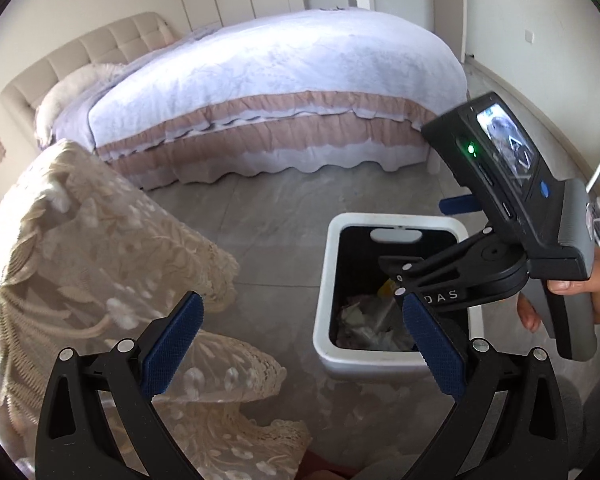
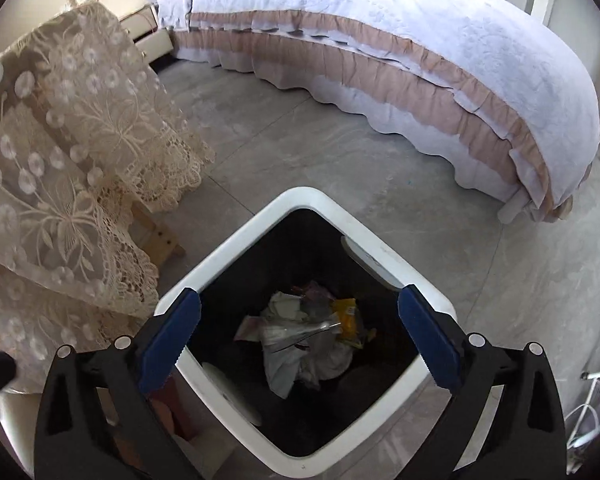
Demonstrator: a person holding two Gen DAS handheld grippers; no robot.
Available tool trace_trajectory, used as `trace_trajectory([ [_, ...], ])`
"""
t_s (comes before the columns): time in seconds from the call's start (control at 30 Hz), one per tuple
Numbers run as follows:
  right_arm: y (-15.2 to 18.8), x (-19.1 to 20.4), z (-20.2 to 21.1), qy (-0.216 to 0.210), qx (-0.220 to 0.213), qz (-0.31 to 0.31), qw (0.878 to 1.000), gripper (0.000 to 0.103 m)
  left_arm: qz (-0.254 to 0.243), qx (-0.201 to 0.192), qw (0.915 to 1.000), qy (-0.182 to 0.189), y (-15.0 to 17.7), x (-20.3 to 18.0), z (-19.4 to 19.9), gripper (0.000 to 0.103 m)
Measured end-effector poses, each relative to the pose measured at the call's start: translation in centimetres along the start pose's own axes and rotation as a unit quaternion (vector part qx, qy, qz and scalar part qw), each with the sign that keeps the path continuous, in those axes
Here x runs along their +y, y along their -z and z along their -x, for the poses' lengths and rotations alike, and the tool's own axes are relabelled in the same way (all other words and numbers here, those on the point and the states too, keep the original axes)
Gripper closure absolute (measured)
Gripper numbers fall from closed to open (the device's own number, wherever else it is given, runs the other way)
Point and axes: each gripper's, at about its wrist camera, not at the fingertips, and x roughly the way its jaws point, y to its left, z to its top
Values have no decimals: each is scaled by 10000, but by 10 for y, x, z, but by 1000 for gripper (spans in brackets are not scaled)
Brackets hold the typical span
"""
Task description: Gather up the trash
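Right wrist view: your right gripper [image 2: 299, 334] hangs directly over the white waste bin [image 2: 236, 236], fingers spread wide and empty, so anything let go here falls straight into the black-lined opening. The trash [image 2: 300, 336] lies at the bottom of the bin: crumpled white paper, clear film and a yellow wrapper [image 2: 348, 316]. Left wrist view: your left gripper [image 1: 300, 344] is likewise spread and holds nothing, standing between the lace-draped table [image 1: 100, 240] and the bin [image 1: 328, 280], clear of the drop line. The right gripper's body [image 1: 512, 184] leans over the bin rim. The bed [image 1: 260, 92] stands well apart; the floor [image 1: 260, 220] beside it appears free of litter, though distortion limits certainty.
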Motion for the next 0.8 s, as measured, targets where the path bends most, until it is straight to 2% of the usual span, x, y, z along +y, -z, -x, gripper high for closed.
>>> trace_trajectory([
  [0.17,-9,4,27,-52,-354,-51,9993,4,310,-346,9989,109,-3,12,27,5],
  [0.4,-39,31,89,-285,-1132,234,9929,4,511,-1112,9923,-176,-15,31,90,5],
  [0.63,-60,91,151,-728,-2049,760,9731,4,1044,-1750,9742,-965,9,73,166,5],
  [0.8,-65,140,185,-1175,-2446,1172,9553,4,1440,-1777,9583,-1711,40,102,206,5],
])
